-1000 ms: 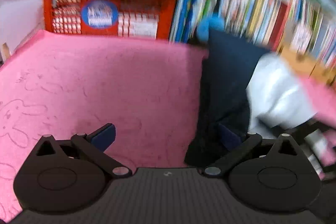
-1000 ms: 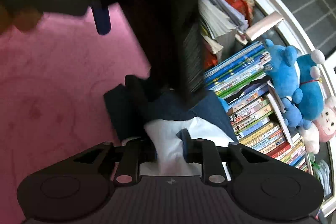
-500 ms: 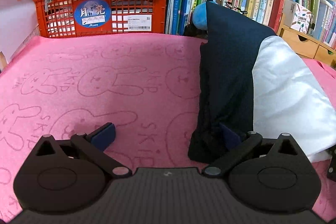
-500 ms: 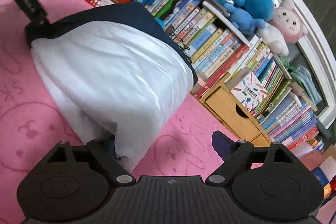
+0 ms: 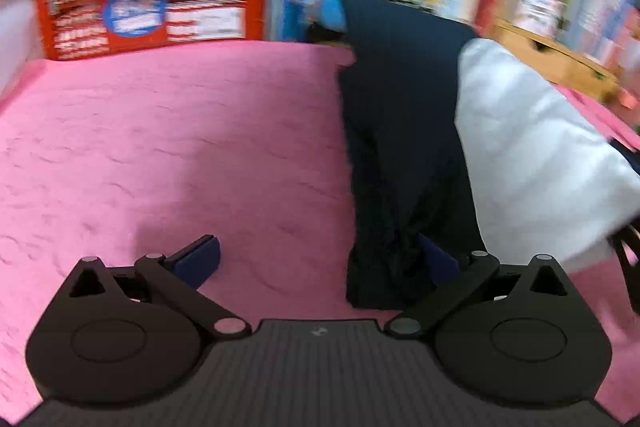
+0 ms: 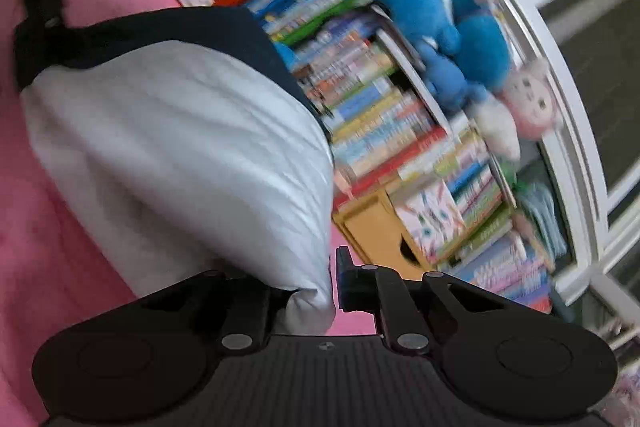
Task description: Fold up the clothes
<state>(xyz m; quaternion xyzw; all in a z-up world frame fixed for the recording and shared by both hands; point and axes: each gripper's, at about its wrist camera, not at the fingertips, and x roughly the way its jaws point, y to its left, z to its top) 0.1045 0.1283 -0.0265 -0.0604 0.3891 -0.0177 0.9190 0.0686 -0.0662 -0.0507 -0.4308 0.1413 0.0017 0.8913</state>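
A grip has just been taken. Half a second ago the jaws of the right gripper (image 6: 330,283) were spread wide, with the white cloth lying only against the left one. Now they are pressed together, and the lower corner of the white part of the garment (image 6: 180,147) is pinched between them.

The jaws of the left gripper (image 5: 316,259) are spread wide, as they were before. The lower corner of the navy part of the garment (image 5: 400,107) is draped over the right jaw and hides most of it. Nothing is pressed there, and only the pink towel (image 5: 160,147) is seen between the two jaws.

So one corner is judged to be secured and the other not yet. A fold is probably not to be started until the navy corner is also held, otherwise the cloth would be pulled unevenly.

The garment is spread on the towel that covers the worktop, ahead of both pairs of jaws. A large bare area of towel is found to the left of the left jaws, so the cloth can be laid over to that side. Ahead of them the towel ends at a red basket (image 5: 140,15). Ahead and to the right of the right jaws, a wooden box (image 6: 368,223) and rows of books (image 6: 360,87) stand close, so little room is left there.
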